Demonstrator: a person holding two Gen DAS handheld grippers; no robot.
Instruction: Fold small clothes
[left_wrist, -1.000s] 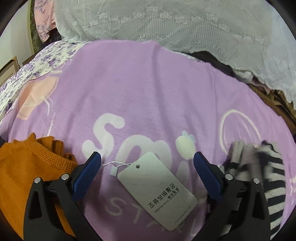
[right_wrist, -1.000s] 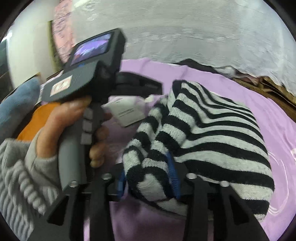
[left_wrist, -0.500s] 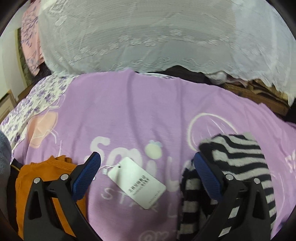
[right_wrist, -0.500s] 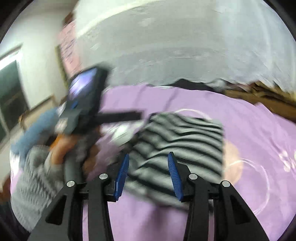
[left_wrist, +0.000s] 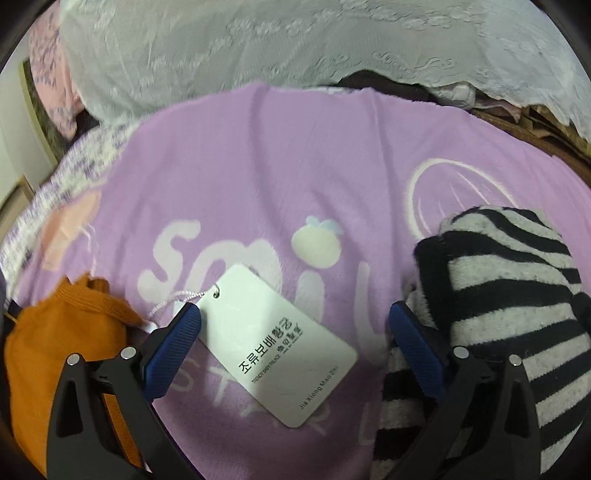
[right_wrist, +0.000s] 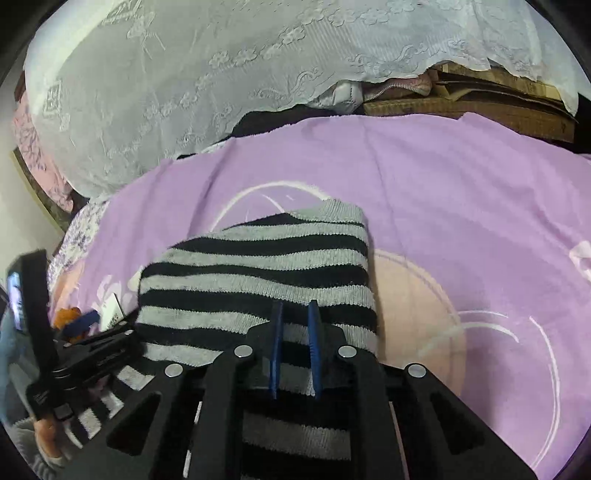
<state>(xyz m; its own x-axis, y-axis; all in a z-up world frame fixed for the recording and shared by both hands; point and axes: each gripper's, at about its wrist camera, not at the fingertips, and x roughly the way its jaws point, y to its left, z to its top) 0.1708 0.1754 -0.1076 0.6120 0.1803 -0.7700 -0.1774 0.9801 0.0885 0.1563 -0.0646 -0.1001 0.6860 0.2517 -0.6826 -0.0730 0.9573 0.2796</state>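
Note:
A black-and-grey striped knit garment lies folded on a purple blanket. My right gripper is shut on the garment's near edge, the blue pads pinching a thin fold. In the left wrist view the same striped garment lies at the right. My left gripper is open and empty, its jaws wide apart over a white paper hang tag on the blanket. An orange knit garment lies bunched by the left finger.
A white lace cover drapes over a pile behind the blanket. Brown cardboard and dark cloth lie under its edge. A floral sheet shows at the blanket's left. The left gripper's handle and screen sit at the left.
My right gripper closed from open onto the striped garment's near edge. The left gripper dropped lower and closer to the hang tag, still open.

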